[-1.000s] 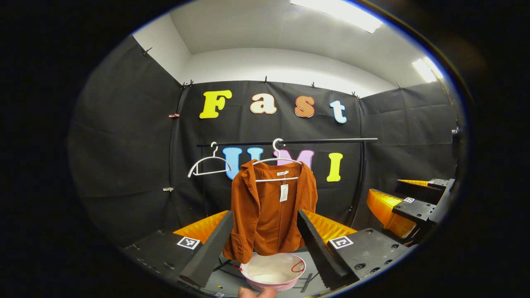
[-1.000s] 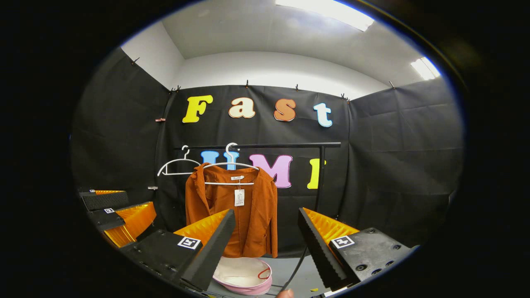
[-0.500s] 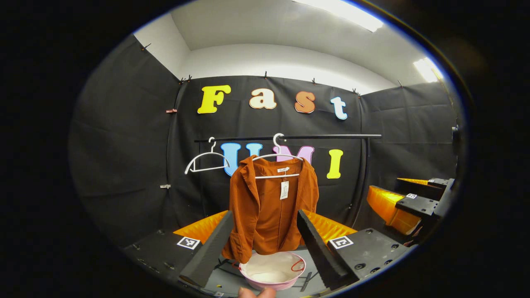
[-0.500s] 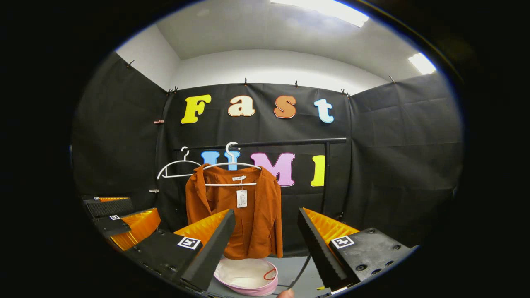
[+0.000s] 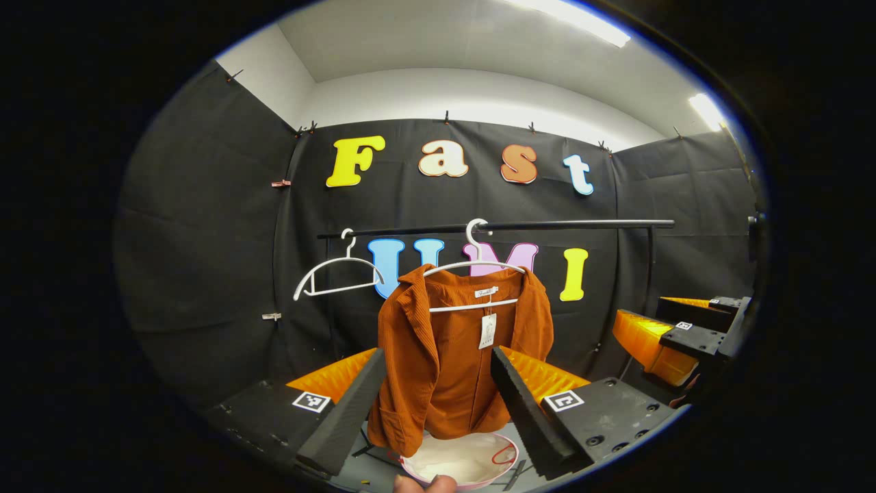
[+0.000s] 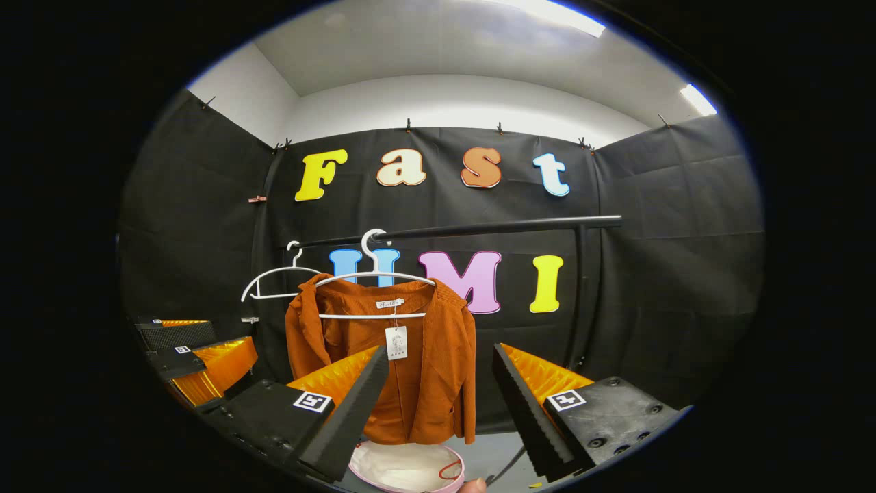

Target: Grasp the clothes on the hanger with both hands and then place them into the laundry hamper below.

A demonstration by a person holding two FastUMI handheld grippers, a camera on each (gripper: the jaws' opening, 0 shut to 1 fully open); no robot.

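Two grippers point at a rust-orange jacket [image 5: 452,349] hanging on a white hanger [image 5: 473,263] from a black rail [image 5: 547,224]. In the left gripper view the left gripper [image 5: 438,404] has its jaws spread wide, nothing between them but the jacket farther off, which sits at center, its hem just above a pink-rimmed laundry hamper [image 5: 460,462] at 6 o'clock. A second, bare white hanger [image 5: 335,274] hangs on the rail at about 10 o'clock from the jacket. The right gripper [image 5: 674,339] shows at 3 o'clock, well apart from the jacket.

In the right gripper view the right gripper [image 6: 438,404] is likewise released, fingers wide and touching nothing. The jacket [image 6: 410,370] hangs slightly toward 9 o'clock of center, the hamper [image 6: 407,472] under it at 6 o'clock. The left gripper [image 6: 198,359] appears at 9 o'clock. A paper tag [image 6: 395,342] dangles from the jacket's collar.
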